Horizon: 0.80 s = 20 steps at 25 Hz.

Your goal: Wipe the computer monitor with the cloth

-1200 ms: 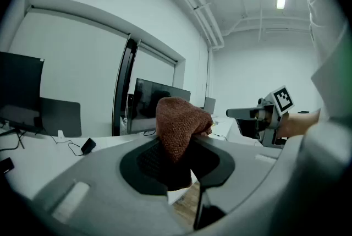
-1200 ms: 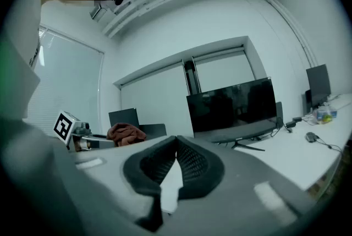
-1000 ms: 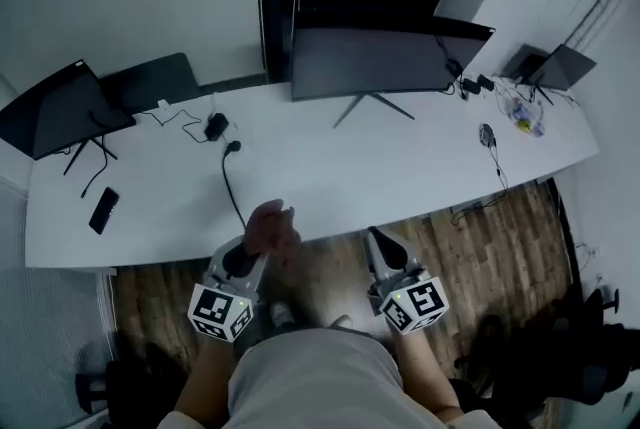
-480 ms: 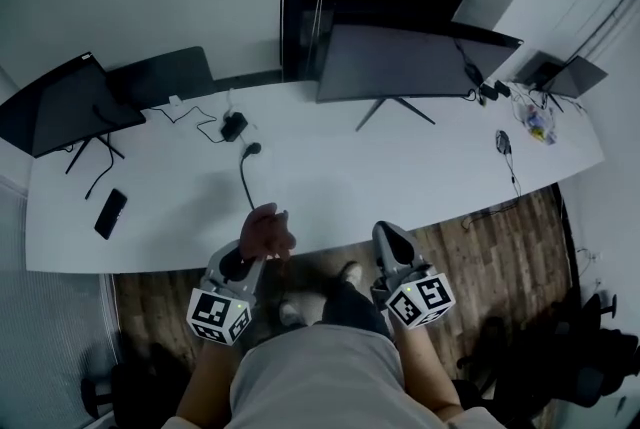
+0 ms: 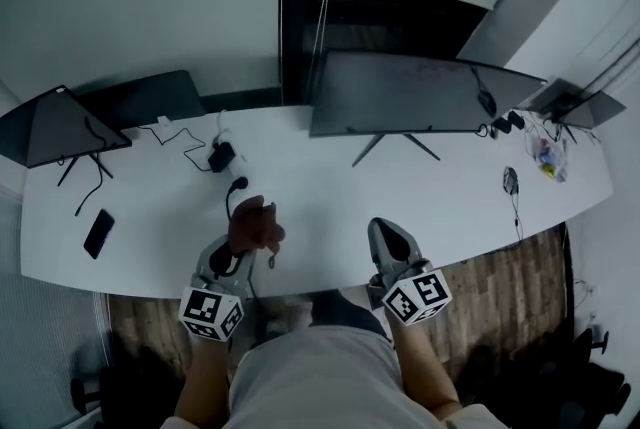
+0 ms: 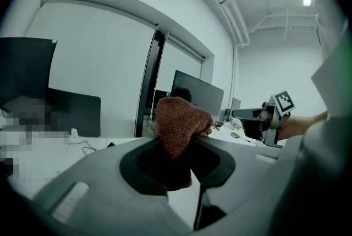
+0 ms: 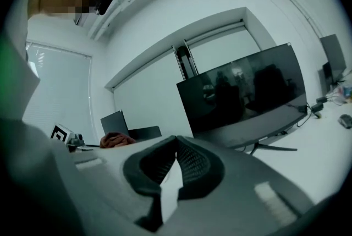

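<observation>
We hold a rust-brown cloth (image 6: 177, 122) in the left gripper (image 6: 181, 147), whose jaws are clenched on it. The cloth has a coarse, nubbly knit. It is bunched into a rounded lump that stands above the jaws, with a darker fold hanging down between the pads. Those pads are matt black and finely ribbed, set in a smooth grey plastic shell.

The right gripper (image 7: 175, 141) has its jaws closed tip to tip, with nothing between them. Its pads show the same black cross-hatched grip surface, curving out below the tips into an oval hollow.

The monitor (image 5: 420, 92) is wide and thin, a long dark rectangle with a glossy screen that is unlit and mirrors dim shapes of the room. It stands on slim splayed metal legs at the back of the bench (image 5: 330, 202), which is smooth, white and gently curved along its front edge. The cloth is over the near edge of the bench, left of the monitor's stand and well apart from the screen.

A flat black phone (image 5: 98, 233) lies near the left end of the bench. A smaller dark monitor (image 5: 60, 125) stands behind it, and a black cable (image 5: 232, 189) runs from a small adapter toward the left gripper.
</observation>
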{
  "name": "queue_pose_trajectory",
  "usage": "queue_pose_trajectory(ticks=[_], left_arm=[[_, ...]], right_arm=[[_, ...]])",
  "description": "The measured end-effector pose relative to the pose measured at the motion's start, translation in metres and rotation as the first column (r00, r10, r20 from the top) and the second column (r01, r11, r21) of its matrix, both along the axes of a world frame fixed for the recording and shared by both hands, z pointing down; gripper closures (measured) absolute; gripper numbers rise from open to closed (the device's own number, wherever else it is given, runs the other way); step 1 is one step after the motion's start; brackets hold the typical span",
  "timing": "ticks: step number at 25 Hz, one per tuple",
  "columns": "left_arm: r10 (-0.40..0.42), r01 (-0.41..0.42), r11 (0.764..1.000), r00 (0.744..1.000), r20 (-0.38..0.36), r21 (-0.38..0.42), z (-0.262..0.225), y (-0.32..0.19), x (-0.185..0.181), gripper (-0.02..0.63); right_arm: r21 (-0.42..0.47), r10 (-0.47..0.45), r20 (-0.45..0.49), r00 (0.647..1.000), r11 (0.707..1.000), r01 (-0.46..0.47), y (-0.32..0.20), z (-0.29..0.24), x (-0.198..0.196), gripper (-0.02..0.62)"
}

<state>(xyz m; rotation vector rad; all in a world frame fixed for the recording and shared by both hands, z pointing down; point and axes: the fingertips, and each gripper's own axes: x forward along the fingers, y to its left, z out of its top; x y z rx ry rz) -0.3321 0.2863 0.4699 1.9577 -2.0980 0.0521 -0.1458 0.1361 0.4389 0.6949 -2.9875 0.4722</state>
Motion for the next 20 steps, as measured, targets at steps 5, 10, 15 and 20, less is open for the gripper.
queue_pose_trajectory(ticks=[5,10,15,20], left_arm=[[-0.086,0.086,0.996,0.996,0.033,0.005,-0.014,-0.068,-0.016,0.509],[-0.154,0.151,0.988,0.982,0.110,0.032,-0.038,-0.127,-0.031,0.509],[-0.206,0.193,0.977,0.965,0.161,0.093,-0.071,-0.169,-0.050,0.509],[-0.206,0.174,0.973,0.949,0.240,0.149,-0.105,-0.196,-0.063,0.509]], right_arm=[[0.010,-0.084,-0.006,0.996,0.996,0.085,-0.067,-0.007,-0.020,0.592],[0.004,-0.148,-0.005,0.989,0.989,0.148,-0.115,-0.011,-0.033,0.592],[-0.004,-0.176,-0.021,0.984,0.984,0.176,-0.142,-0.009,-0.040,0.592],[-0.016,-0.156,-0.043,0.987,0.988,0.155,-0.148,-0.005,-0.040,0.592]])
